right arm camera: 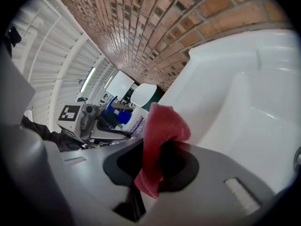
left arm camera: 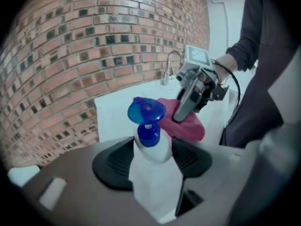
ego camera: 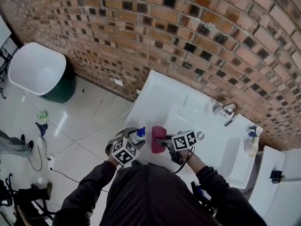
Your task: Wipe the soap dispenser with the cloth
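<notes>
A white soap dispenser (left arm camera: pixel 153 168) with a blue pump head (left arm camera: pixel 146 113) stands between the pads of my left gripper (left arm camera: pixel 153 155), which touch its sides. In the head view the dispenser (ego camera: pixel 139 134) is at the near left corner of the white sink (ego camera: pixel 211 149). My right gripper (right arm camera: pixel 157 161) is shut on a red cloth (right arm camera: pixel 160 135), a fold of which sticks up past the jaws. The cloth (ego camera: pixel 157 138) hangs just right of the dispenser; whether they touch I cannot tell. From the left gripper view the right gripper (left arm camera: pixel 187 102) and cloth (left arm camera: pixel 186 126) are close behind the pump.
A chrome faucet (ego camera: pixel 227 113) rises at the back of the sink, under a brick wall (ego camera: pixel 155 27). Small bottles (ego camera: pixel 253 139) stand at the sink's right corner. A white tub on a green base (ego camera: pixel 40 72) sits on the floor to the left, with cables nearby.
</notes>
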Motion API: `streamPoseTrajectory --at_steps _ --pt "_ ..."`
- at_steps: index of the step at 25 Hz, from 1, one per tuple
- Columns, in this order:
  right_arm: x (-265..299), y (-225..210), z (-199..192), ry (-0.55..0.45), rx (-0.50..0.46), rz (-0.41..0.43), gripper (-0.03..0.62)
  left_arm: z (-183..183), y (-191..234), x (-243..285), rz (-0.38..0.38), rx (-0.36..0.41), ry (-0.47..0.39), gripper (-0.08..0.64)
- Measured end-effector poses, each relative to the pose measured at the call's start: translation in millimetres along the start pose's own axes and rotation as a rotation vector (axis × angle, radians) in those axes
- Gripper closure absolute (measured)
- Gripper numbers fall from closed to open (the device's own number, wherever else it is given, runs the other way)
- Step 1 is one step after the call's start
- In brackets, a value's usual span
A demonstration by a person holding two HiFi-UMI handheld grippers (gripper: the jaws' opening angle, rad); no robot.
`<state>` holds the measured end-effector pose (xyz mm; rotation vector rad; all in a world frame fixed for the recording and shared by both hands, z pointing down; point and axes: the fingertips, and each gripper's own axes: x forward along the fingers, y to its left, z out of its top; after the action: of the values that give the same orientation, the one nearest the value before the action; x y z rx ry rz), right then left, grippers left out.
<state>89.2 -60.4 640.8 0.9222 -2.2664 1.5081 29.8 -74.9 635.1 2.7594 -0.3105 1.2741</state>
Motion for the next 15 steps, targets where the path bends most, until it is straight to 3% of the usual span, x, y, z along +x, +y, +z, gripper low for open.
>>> streamPoseTrajectory --at_steps 3,6,11,15 --pt "-10.8 -4.4 5.6 -0.031 0.002 -0.011 0.522 -3.8 0.5 -2.2 -0.048 0.085 0.01 0.321" --pt "-14.4 -4.3 10.6 -0.044 -0.006 -0.015 0.521 -9.4 -1.4 -6.0 -0.11 0.217 0.028 0.367" --pt "-6.1 4.9 15.7 0.009 -0.113 -0.013 0.522 -18.1 -8.8 -11.5 -0.239 0.455 0.057 0.377" --pt "1.3 20.3 18.3 0.085 -0.234 0.026 0.522 -18.1 -11.0 -10.5 -0.273 0.512 0.04 0.377"
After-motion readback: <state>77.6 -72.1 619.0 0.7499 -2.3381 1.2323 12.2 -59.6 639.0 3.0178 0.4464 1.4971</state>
